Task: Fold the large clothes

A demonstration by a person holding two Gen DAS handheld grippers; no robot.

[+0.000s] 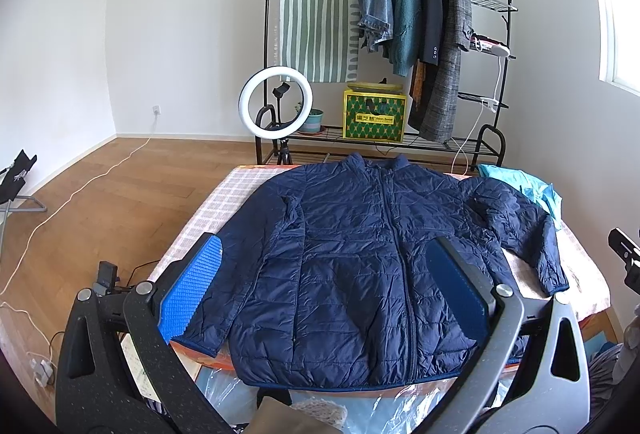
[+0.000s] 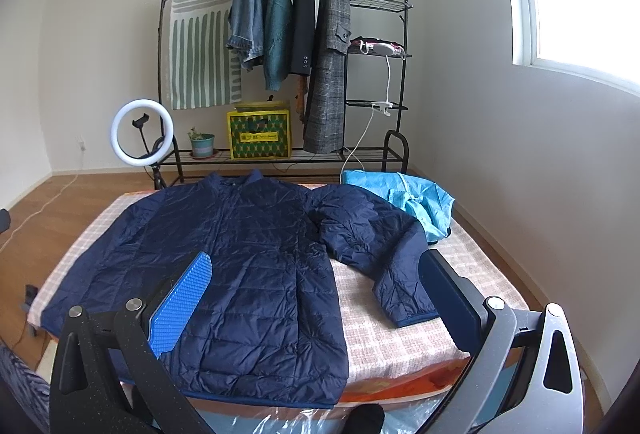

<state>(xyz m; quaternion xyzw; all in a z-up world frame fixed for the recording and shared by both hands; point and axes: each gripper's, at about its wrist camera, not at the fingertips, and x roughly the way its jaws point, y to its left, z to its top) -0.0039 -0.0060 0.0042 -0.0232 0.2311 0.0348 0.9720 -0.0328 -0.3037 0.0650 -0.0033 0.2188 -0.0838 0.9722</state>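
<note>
While both tools hover with jaws spread wide and empty, the navy quilted jacket lies front-up and zipped on the checked table cover, one sleeve bent beside a crumpled light-blue garment. The left gripper and right gripper carry studded blue pads over its puffy, creased, faintly shiny stitched panels.

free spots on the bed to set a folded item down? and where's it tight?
Bare checked bedcover lies at the near right, bordered by the navy quilted puffer jacket body, its bent sleeve and the bed edge. A narrow strip runs along the left. The far right corner is crowded by the crumpled light blue garment.
</note>
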